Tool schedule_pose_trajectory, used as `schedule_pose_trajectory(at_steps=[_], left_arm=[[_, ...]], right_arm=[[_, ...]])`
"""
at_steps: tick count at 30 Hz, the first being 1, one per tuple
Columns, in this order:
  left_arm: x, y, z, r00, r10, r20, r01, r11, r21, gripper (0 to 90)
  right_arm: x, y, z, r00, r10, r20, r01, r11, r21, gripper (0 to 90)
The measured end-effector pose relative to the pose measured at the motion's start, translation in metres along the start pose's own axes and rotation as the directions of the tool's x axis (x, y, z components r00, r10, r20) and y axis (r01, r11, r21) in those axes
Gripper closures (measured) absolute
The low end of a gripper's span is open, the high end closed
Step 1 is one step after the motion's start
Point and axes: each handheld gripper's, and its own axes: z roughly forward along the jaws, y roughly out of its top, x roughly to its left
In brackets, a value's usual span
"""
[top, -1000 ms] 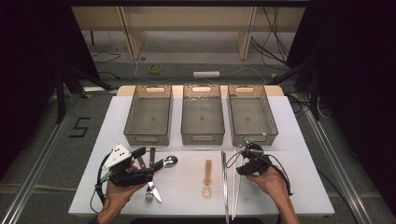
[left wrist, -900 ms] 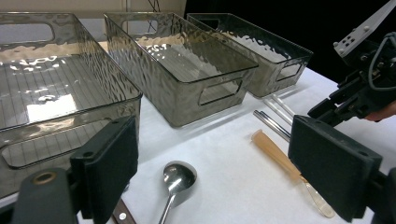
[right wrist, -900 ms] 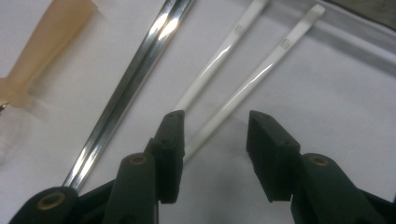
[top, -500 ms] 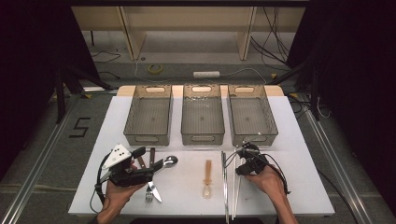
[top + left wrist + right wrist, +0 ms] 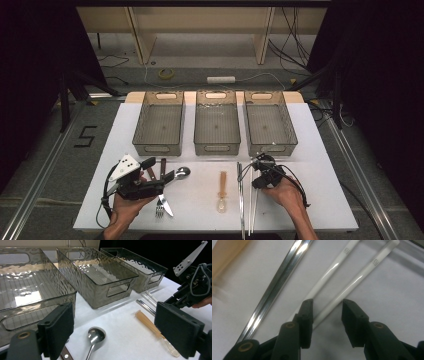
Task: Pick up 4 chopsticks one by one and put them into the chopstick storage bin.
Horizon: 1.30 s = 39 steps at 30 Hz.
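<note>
- White worktop (image 5: 310, 150) in the high view carries three clear ribbed bins (image 5: 216, 125) in a row toward its far edge, with cutlery laid out along the near half.
- Near the near-left corner, the left gripper (image 5: 169, 176) rests in a hand, jaws apart, pointing at a metal spoon (image 5: 182, 172); a fork (image 5: 160, 207) and a knife (image 5: 165, 202) lie just beside that hand.
- Toward the near edge's middle lies an amber plastic spoon (image 5: 222, 192).
- Right of it, the right gripper (image 5: 253, 172) sits low over the far ends of the white chopsticks (image 5: 254, 210), with the steel chopsticks (image 5: 240, 200) just beside them.
- Left gripper view: its two black pads stand wide, nothing between them; the metal spoon (image 5: 96, 336) lies ahead on the worktop, the amber plastic spoon (image 5: 150, 325) farther right, and the other gripper beyond it.
- Right gripper view: the jaws have just been closing. One of the white chopsticks (image 5: 352, 287) runs into the gap between the pads, the other passes under the left-hand pad; the pads do not yet press on either, so the grip is released. The steel chopsticks (image 5: 279, 282) lie just to the left.
</note>
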Motion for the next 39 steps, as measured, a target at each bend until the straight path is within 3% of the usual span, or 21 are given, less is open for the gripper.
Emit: schedule_pose_trajectory(at_steps=[10,20,39], left_arm=[[0.0001,0.0000,-0.0005,1.0000,0.000,0.000,0.000,1.0000,0.000,15.5],[0.0004,0.0001,-0.0008,1.0000,-0.003,-0.001,0.003,1.0000,-0.003,15.5],[0.0002,0.0003,-0.0012,1.0000,-0.005,0.000,0.005,1.0000,-0.005,15.5]], right_arm=[[-0.0002,0.0016,0.0005,0.9998,-0.018,-0.004,0.018,1.000,0.014,62.0],[0.0000,0.0033,-0.0001,0.9991,-0.040,0.011,0.039,0.999,0.035,68.1],[-0.0051,0.0009,-0.0012,0.9996,-0.026,0.003,0.026,0.999,0.027,83.4]])
